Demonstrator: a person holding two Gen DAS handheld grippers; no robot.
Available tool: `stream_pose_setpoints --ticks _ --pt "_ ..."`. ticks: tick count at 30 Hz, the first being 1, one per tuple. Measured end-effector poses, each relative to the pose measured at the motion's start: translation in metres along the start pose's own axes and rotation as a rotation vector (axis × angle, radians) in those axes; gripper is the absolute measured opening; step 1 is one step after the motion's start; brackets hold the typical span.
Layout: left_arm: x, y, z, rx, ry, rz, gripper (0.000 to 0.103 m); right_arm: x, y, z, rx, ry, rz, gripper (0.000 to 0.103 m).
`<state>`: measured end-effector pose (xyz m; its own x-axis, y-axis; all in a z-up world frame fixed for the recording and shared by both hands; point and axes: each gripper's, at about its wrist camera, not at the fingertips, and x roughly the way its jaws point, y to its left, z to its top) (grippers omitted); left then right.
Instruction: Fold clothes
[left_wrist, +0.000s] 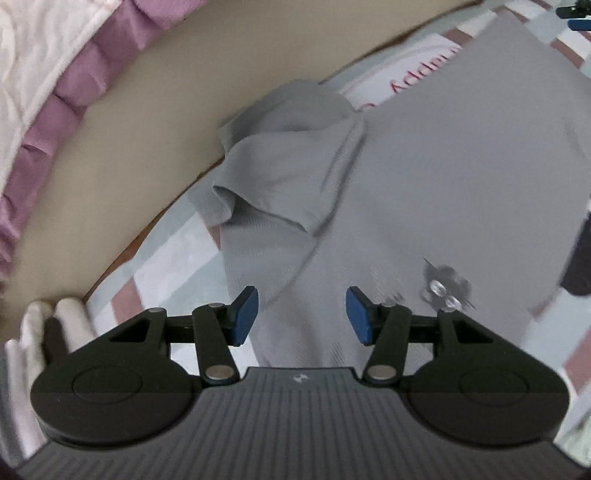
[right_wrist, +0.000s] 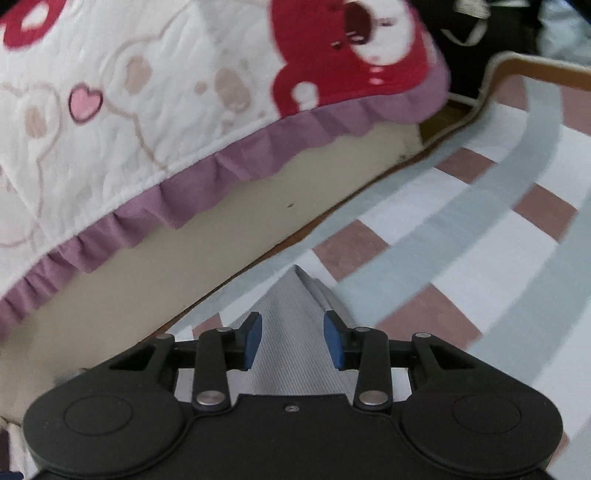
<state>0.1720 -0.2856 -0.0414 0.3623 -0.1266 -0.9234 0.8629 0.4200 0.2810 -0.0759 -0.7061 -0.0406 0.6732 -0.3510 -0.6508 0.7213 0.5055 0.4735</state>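
Observation:
A grey ribbed T-shirt (left_wrist: 443, 158) lies spread on the checked bed sheet (left_wrist: 173, 273), one sleeve (left_wrist: 280, 155) bunched toward the bed's edge and a small dark print (left_wrist: 445, 286) on its front. My left gripper (left_wrist: 302, 319) hangs over the shirt, blue pads apart and nothing pinched between them. In the right wrist view a pointed corner of the grey shirt (right_wrist: 291, 332) lies on the sheet (right_wrist: 461, 258) below my right gripper (right_wrist: 292, 341). Its pads also stand apart, and they do not press the cloth.
A white quilt with purple frill (right_wrist: 184, 184) and red cartoon prints hangs over the beige bed side (right_wrist: 184, 266). A gloved hand (left_wrist: 40, 332) shows at the left gripper's side. Another gripper's blue tip (left_wrist: 578, 22) peeks in at the top right.

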Motion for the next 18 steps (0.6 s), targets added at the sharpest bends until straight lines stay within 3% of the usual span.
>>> stream_pose_setpoints --ticks 4,6,9,13,16,18 --pt "-0.021 -0.014 -0.022 -0.096 0.058 -0.023 0.054 -0.025 -0.031 -0.024 0.137 0.066 0.066 0.042" --pt "-0.028 -0.02 -0.04 -0.167 0.075 -0.043 0.057 -0.035 -0.035 -0.037 0.11 0.143 0.089 0.042" --pt "-0.034 -0.019 -0.069 -0.37 0.008 -0.108 0.059 -0.043 -0.04 -0.054 0.057 0.232 0.061 0.042" --pt "-0.028 -0.016 -0.117 -0.644 -0.11 -0.113 0.059 -0.045 -0.059 -0.07 0.183 0.253 0.021 0.045" --pt "-0.017 -0.022 -0.162 -0.924 -0.157 -0.233 0.059 -0.043 -0.069 -0.078 0.283 0.25 -0.012 0.048" --pt "-0.008 -0.036 -0.174 -0.972 -0.133 -0.241 0.059 -0.04 -0.072 -0.086 0.321 0.244 -0.02 0.05"
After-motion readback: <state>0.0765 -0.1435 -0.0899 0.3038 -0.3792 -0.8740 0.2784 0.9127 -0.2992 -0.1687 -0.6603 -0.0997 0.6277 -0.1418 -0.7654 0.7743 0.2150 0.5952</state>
